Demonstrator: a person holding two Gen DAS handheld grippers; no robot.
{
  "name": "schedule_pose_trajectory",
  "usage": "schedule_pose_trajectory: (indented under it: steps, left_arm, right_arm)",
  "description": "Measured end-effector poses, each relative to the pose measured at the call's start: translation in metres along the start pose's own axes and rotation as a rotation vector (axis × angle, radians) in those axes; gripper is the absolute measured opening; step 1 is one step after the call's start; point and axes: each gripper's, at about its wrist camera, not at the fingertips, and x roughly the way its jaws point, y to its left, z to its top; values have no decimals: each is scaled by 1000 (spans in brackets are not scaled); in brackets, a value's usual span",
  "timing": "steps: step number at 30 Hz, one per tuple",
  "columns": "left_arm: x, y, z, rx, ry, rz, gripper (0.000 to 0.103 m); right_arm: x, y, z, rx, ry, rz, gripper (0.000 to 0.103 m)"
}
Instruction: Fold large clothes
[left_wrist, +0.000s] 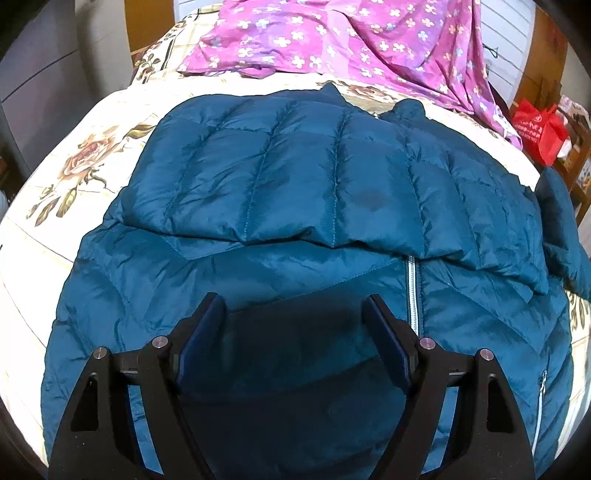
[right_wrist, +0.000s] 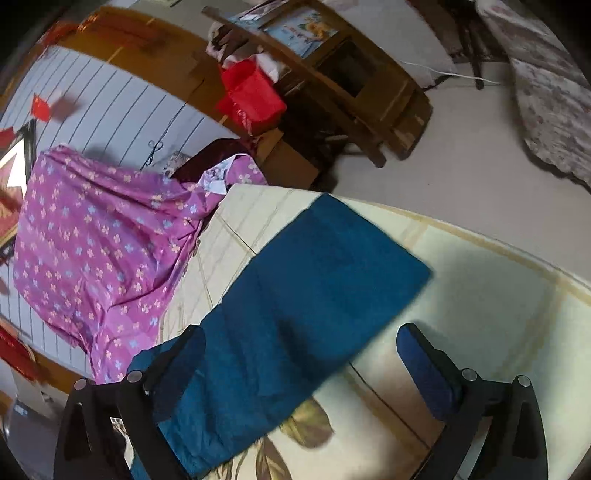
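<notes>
A teal quilted down jacket (left_wrist: 295, 192) lies on the bed, front up, its zipper (left_wrist: 413, 291) running toward me. One sleeve is folded across the chest. My left gripper (left_wrist: 293, 306) is open and empty, hovering just above the jacket's lower front. In the right wrist view the other sleeve (right_wrist: 314, 280) stretches out over the floral sheet toward the bed's corner. My right gripper (right_wrist: 301, 341) is open, with its left finger (right_wrist: 184, 362) over the sleeve near the shoulder end and nothing held.
A purple flowered quilt (left_wrist: 351, 40) lies bunched at the head of the bed, also seen in the right wrist view (right_wrist: 99, 240). The cream floral sheet (left_wrist: 74, 162) covers the bed. A red bag (right_wrist: 251, 94) and wooden furniture (right_wrist: 351, 74) stand beside the bed.
</notes>
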Motion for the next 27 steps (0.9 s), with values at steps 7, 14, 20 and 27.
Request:
schedule_pose_trajectory:
  steps: [7,14,20,27]
  left_arm:
    - [2,0,0,-1,0,3,79]
    - [3,1,1,2,2,12,79]
    - [4,1,2,1,2,17,79]
    - [4,10,7,-30,-18,61,79]
  right_arm:
    - [28,15,5,-106,13,31,101]
    - [30,4,6,-79,-43,49,74]
    - [39,12,7,-128,-42,-8,70]
    - [27,32,-5,-216,-67,-94,14]
